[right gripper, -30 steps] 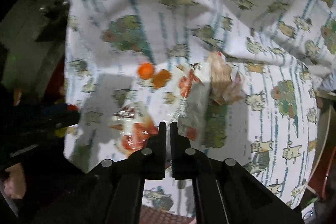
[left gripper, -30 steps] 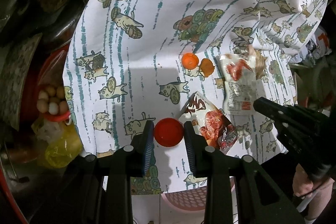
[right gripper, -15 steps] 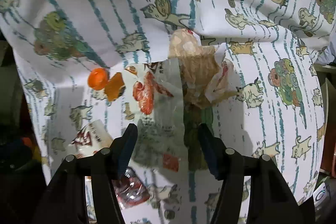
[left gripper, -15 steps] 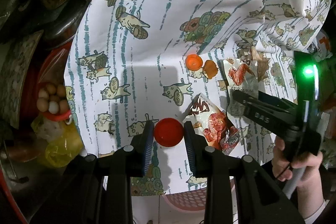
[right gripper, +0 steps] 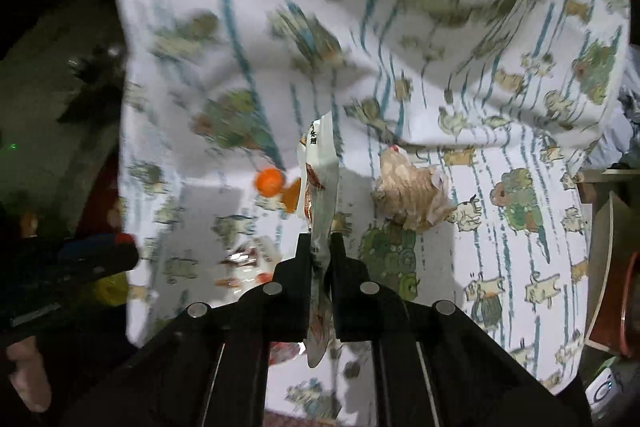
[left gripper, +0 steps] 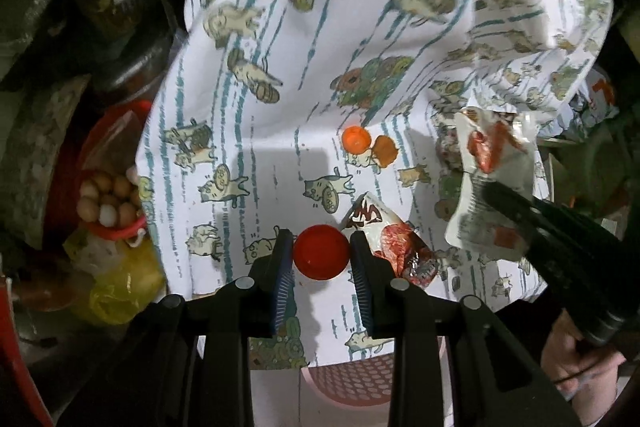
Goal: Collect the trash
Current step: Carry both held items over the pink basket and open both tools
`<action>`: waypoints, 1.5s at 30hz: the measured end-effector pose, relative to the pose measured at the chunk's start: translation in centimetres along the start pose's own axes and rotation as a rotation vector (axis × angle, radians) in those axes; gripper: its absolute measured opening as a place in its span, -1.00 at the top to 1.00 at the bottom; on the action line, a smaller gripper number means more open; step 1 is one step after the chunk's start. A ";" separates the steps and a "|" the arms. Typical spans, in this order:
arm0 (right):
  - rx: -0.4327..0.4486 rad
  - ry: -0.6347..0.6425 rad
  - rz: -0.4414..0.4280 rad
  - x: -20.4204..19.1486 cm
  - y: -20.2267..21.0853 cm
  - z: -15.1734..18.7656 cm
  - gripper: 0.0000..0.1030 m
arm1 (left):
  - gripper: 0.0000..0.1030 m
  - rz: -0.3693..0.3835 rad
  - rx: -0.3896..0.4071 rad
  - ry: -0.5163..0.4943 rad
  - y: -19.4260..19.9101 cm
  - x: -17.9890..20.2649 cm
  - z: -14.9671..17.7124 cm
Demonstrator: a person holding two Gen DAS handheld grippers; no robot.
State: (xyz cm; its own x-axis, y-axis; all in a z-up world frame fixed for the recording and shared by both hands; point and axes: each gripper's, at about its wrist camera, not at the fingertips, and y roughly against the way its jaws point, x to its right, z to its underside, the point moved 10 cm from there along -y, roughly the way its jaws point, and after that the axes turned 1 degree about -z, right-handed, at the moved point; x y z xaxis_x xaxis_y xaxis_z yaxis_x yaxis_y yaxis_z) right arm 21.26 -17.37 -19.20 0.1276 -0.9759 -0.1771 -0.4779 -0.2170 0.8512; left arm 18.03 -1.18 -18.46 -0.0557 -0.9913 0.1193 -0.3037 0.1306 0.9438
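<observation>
Cartoon-print tablecloth point(left gripper: 280, 107), dim room. Left gripper point(left gripper: 320, 259) pinches red cap point(left gripper: 320, 257); right gripper point(right gripper: 320, 255) closing on upright white wrapper point(right gripper: 320, 187). Pink basket point(left gripper: 348, 383) lies directly below left gripper, nearer.

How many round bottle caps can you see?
3. A red cap sits between the left gripper's jaws. Two orange caps lie side by side on the cat-print cloth further up: one and one. Wrappers may hide more.

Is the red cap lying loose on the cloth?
No, the red cap is pinched between the left gripper's fingers.
</observation>
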 end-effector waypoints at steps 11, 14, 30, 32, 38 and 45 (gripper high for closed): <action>0.087 -0.048 -0.030 -0.1 8.4 3.7 0.82 | 0.46 0.013 0.092 0.026 5.5 0.0 3.7; 0.071 -0.038 -0.076 -1.0 9.9 5.6 0.82 | 0.46 0.017 0.076 0.024 5.4 0.2 6.0; -0.304 -0.019 -0.090 -2.2 4.3 19.4 0.82 | 0.46 0.056 0.035 -0.019 5.0 2.5 10.2; -0.378 -0.060 -0.093 -1.7 2.2 21.0 0.82 | 0.46 0.054 0.025 -0.022 4.5 2.6 10.2; -0.481 -0.055 -0.022 -0.3 -2.3 24.0 0.77 | 0.46 0.034 -0.033 -0.040 2.1 2.9 11.4; -0.537 -0.059 0.058 1.4 -5.8 27.0 0.75 | 0.46 0.050 -0.187 -0.071 -2.8 4.6 15.2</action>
State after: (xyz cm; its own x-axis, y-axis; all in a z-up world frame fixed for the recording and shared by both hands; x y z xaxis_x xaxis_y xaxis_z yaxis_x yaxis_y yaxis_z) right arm 0.71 -18.11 -37.69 0.0583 -0.9889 -0.1366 0.0307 -0.1350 0.9904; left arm 4.20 -5.84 -25.21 -0.1349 -0.9791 0.1520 -0.1178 0.1682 0.9787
